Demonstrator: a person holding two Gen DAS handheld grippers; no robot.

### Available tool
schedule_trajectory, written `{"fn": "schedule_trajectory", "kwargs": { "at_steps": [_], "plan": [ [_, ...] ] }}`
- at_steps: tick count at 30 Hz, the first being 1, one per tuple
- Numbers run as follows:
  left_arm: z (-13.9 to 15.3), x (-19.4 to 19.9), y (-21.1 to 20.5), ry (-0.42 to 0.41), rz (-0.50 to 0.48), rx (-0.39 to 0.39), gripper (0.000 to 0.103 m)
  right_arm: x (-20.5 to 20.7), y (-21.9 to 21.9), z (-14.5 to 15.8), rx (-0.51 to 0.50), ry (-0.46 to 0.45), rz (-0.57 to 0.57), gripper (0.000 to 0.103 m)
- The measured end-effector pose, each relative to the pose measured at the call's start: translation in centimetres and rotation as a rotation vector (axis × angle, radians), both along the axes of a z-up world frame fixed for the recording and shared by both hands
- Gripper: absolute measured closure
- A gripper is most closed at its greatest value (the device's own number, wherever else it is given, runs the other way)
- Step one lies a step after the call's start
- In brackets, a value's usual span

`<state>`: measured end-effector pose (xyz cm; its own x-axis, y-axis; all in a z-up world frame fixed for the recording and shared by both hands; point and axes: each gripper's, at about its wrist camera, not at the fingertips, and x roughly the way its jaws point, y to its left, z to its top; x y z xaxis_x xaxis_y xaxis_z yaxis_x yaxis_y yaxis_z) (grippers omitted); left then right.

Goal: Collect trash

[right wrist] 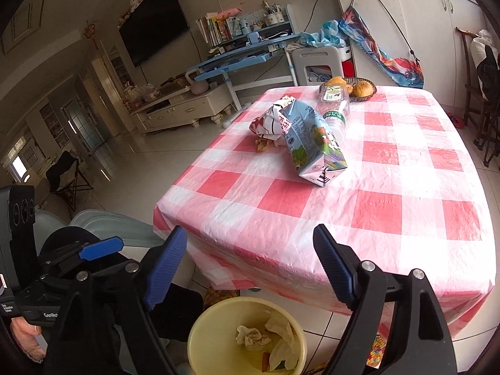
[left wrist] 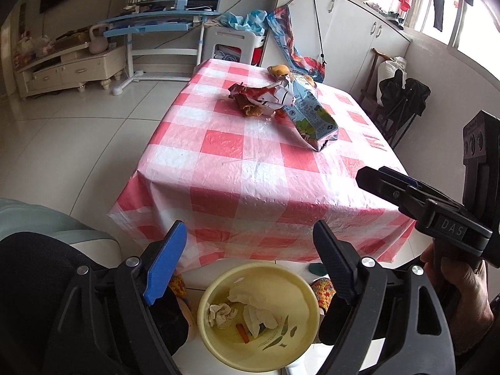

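Note:
A yellow bin [left wrist: 259, 315] [right wrist: 247, 337] stands on the floor below the table's near edge, with crumpled white tissues [left wrist: 223, 312] [right wrist: 253, 336] and scraps inside. My left gripper [left wrist: 250, 259] hangs open above it, nothing between its fingers. My right gripper [right wrist: 250, 256] is open and empty too; it also shows at the right of the left wrist view [left wrist: 387, 184]. On the red-checked tablecloth [left wrist: 250, 168] [right wrist: 375, 206] lie a crushed drink carton [left wrist: 309, 115] [right wrist: 312, 143], a crumpled red and white wrapper [left wrist: 253, 93] [right wrist: 272, 118] and a clear plastic bottle [right wrist: 336, 112].
A basket of round fruit [right wrist: 362, 89] sits at the table's far edge. Beyond it stand a white chair [right wrist: 315, 62], a blue desk [right wrist: 237, 59] and white cabinets [left wrist: 353, 22]. A dark folding chair [left wrist: 403, 103] is to the right. A hand [left wrist: 462, 290] holds the right gripper.

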<state>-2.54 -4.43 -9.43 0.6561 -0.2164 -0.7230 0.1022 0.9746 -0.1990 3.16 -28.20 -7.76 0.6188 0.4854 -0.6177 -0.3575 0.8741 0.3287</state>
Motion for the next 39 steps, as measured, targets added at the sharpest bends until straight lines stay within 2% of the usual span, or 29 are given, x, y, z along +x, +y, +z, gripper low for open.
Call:
{"fn": "schedule_trajectory", "kwargs": {
  "at_steps": [8,17,28,39],
  "plan": [
    [0.3,0.2,-0.7,-0.005,-0.013,-0.029,0.022,0.0,0.1,0.0,-0.03,-0.008,-0.022,0.021],
    [0.7,0.2,-3.1,-0.042,-0.071,0.04,0.021,-0.2,0.0,0.2,-0.06,-0.028,-0.033,0.019],
    [0.5,0.0,-4.5,-0.052,-0.099,0.096,0.021,-0.5,-1.7,0.6,-0.035,-0.047,-0.084,0.017],
    [0.4,0.5,-2.6,-0.032,-0.054,0.043,0.021,-0.3,-0.6,0.2,-0.079,-0.041,-0.063,0.016]
  ]
}}
